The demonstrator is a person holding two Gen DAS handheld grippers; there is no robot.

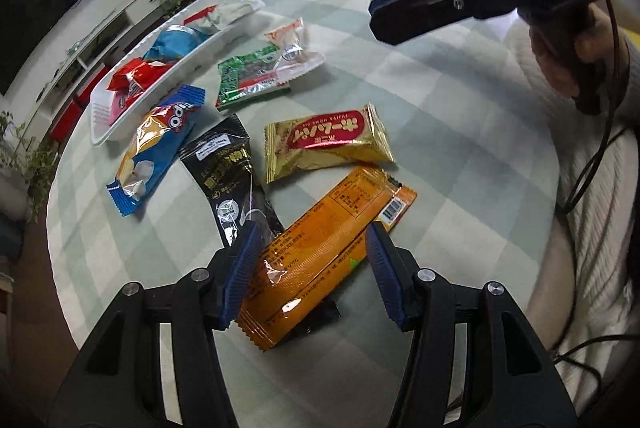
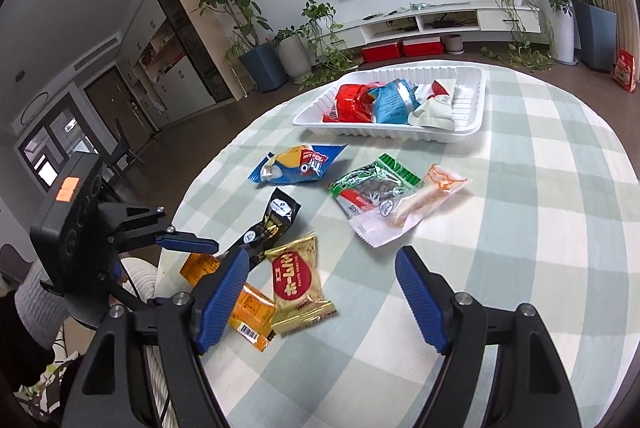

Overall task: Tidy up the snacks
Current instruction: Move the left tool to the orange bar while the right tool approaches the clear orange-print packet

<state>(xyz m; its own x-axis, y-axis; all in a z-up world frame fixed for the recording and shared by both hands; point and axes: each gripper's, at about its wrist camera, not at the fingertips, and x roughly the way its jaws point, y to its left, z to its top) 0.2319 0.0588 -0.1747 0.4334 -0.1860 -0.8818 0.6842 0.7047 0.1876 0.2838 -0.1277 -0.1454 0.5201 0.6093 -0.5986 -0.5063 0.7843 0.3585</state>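
My left gripper (image 1: 310,264) hangs open over a long orange packet (image 1: 320,248), which lies between the two blue pads and partly on a black packet (image 1: 224,164); the pads do not press it. Beyond lie a gold packet (image 1: 328,140), a blue packet (image 1: 156,148), a green packet (image 1: 248,76) and a clear orange-printed packet (image 1: 294,48). The white tray (image 1: 105,124) holds red, blue and white packets. My right gripper (image 2: 320,292) is open and empty above the gold packet (image 2: 298,284) and the checked cloth. It shows at the upper right of the left wrist view (image 1: 384,16).
The round table wears a green-and-white checked cloth (image 2: 520,228) and its edge curves close on the left. The tray (image 2: 472,124) stands at the far side. A person's hand and pale sleeve (image 1: 600,188) with cables fill the right. Potted plants and a TV line the wall.
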